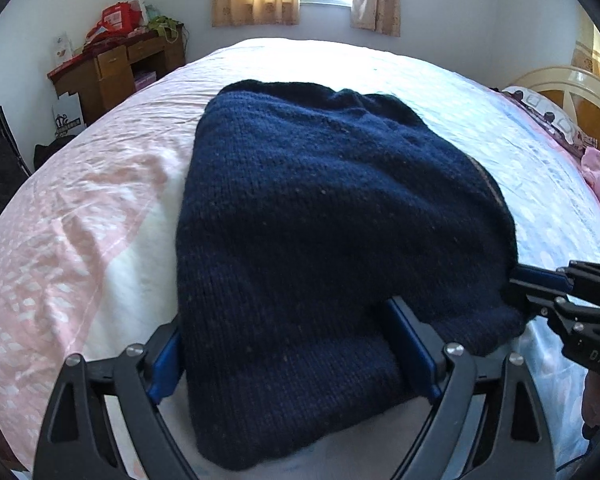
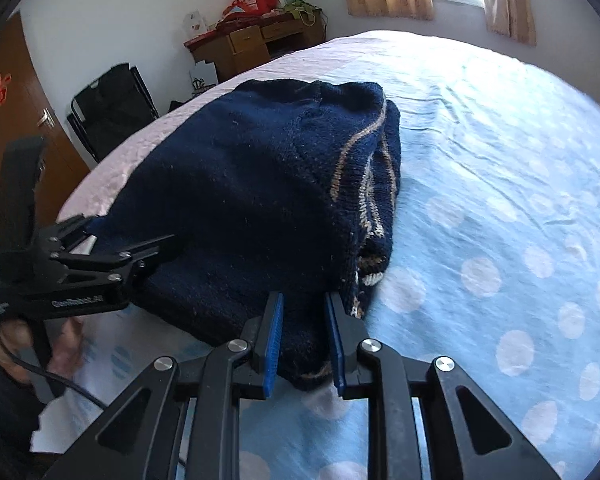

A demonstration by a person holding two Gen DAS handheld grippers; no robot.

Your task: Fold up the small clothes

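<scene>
A navy knit sweater (image 1: 320, 208) with tan stripes lies folded in a thick pile on the bed; it also shows in the right wrist view (image 2: 252, 184). My left gripper (image 1: 288, 344) is open wide, its blue pads on either side of the sweater's near left edge. My right gripper (image 2: 304, 332) has its pads closed in on the sweater's near right corner, with the knit bunched between them. The right gripper shows at the right of the left wrist view (image 1: 540, 292), and the left gripper shows at the left of the right wrist view (image 2: 112, 256).
The bed (image 1: 100, 208) has a pink and blue dotted sheet (image 2: 500, 220). A wooden desk (image 1: 116, 68) with red bags stands at the far left wall. A black folding chair (image 2: 112, 108) and a brown door (image 2: 12, 120) are left. A headboard and pillow (image 1: 552, 116) are right.
</scene>
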